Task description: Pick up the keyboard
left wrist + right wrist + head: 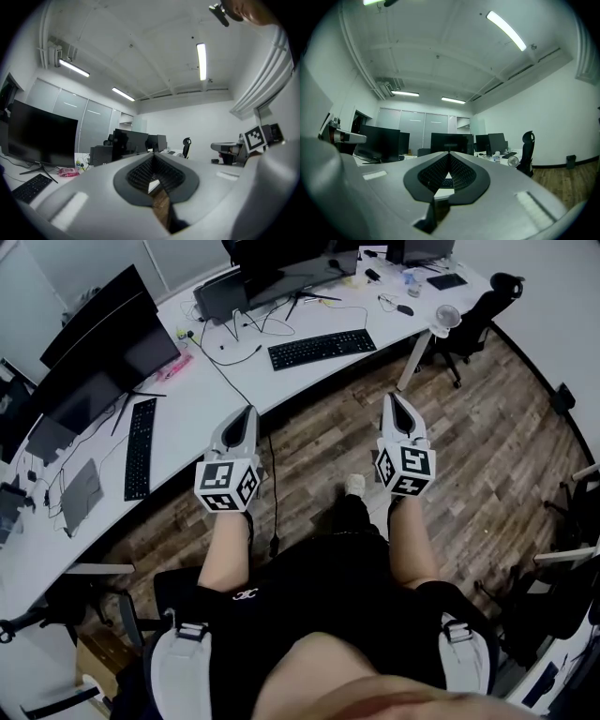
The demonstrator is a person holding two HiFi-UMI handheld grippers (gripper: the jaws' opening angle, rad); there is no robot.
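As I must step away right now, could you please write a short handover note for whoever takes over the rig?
Left tongs: shut, empty, held over the floor short of the desk.
Right tongs: the same.
The front keyboard and the left keyboard lie untouched on the desk.
Done: nothing.
Left: reach a keyboard, open, grip, lift.

Smooth matt white counter [211, 395]; matt black plastic keyboard [322, 348]; rough-grained brown wood-plank floor [487, 427]; black cloth garment [319, 577]; matt grey plastic left gripper [249, 413] and right gripper [393, 399], with ribbed black rubbery fingers [461, 174].
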